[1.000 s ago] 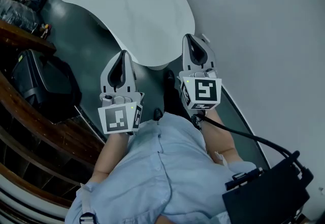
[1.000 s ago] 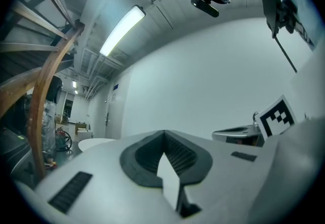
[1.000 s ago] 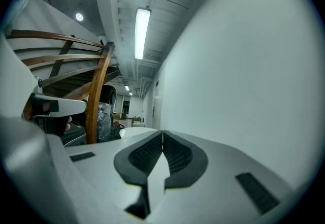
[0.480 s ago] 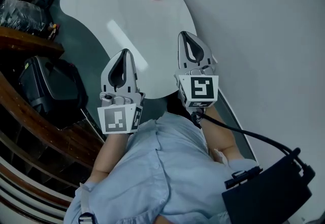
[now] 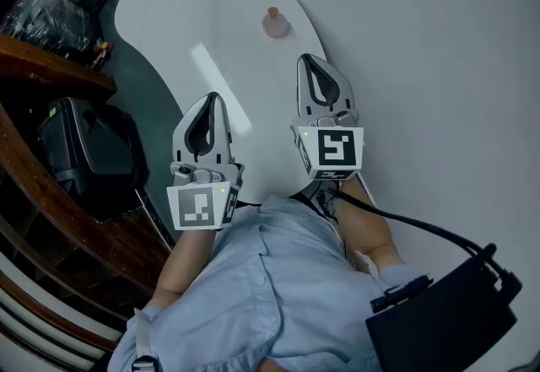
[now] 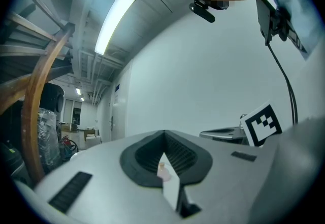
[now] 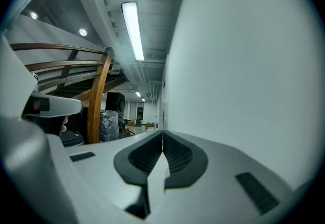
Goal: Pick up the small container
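Note:
A small pink container (image 5: 274,23) with a narrow neck stands on the white curved table (image 5: 202,41), near its far right edge. Through the slit of the left jaws it shows far ahead as a tiny pink container (image 6: 163,169). My left gripper (image 5: 210,100) hovers over the table's near edge, jaws together, holding nothing. My right gripper (image 5: 313,62) is shut and empty, level with the left and closer to the container, roughly a gripper's length short of it. The right gripper view shows only the closed jaws (image 7: 162,139) and a strip of white tabletop between them.
A white wall (image 5: 439,67) runs along the table's right side. To the left stand a black case (image 5: 80,147), a curved wooden railing (image 5: 51,193) and clutter on the floor. A black tablet-like box (image 5: 447,320) hangs at the person's right hip, cabled to the right gripper.
The view has shifted forward: the table and pink container now sit lower and closer in the head view. Both grippers now hover over the table's near edge, still shut.

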Motion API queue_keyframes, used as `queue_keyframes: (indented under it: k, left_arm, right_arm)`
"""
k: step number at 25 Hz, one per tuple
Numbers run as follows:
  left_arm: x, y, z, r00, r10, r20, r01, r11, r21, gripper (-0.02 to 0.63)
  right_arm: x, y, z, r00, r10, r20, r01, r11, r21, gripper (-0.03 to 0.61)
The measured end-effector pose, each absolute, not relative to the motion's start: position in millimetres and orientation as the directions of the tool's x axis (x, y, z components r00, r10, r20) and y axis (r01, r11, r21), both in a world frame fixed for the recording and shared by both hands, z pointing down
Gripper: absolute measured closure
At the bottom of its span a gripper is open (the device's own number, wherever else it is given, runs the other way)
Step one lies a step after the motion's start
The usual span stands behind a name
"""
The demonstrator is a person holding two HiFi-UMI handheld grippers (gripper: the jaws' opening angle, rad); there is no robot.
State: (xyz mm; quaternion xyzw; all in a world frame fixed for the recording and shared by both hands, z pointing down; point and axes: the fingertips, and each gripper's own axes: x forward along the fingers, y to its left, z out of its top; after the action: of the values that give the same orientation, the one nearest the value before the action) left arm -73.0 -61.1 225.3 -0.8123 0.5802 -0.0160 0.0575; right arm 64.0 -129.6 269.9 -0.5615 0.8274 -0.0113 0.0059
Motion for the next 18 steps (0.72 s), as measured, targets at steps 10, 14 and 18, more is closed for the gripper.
queue_keyframes:
  k: [10, 14, 18]
  left_arm:
    - [-100.7, -100.2, 256.1, 0.336, -0.942, 0.025, -0.941, -0.337, -0.039, 0.615]
    - [-104.8, -111.1, 268.6, 0.346, -0.937, 0.052, -0.938, -0.347, -0.017, 0.615]
    - [-116.2, -117.1, 280.2, 0.342, -0.935, 0.089, -0.939, -0.343, 0.007, 0.614]
  right_arm:
    - [44.3, -169.6, 301.9, -0.347, -0.933, 0.092, -0.938, 0.348, -0.005, 0.577]
    - [41.4, -178.8, 321.6, -0.332, -0.933, 0.136, -0.942, 0.334, -0.007, 0.577]
    - [36.0, -187.0, 342.6, -0.318, -0.929, 0.189, -0.946, 0.324, 0.0, 0.577]
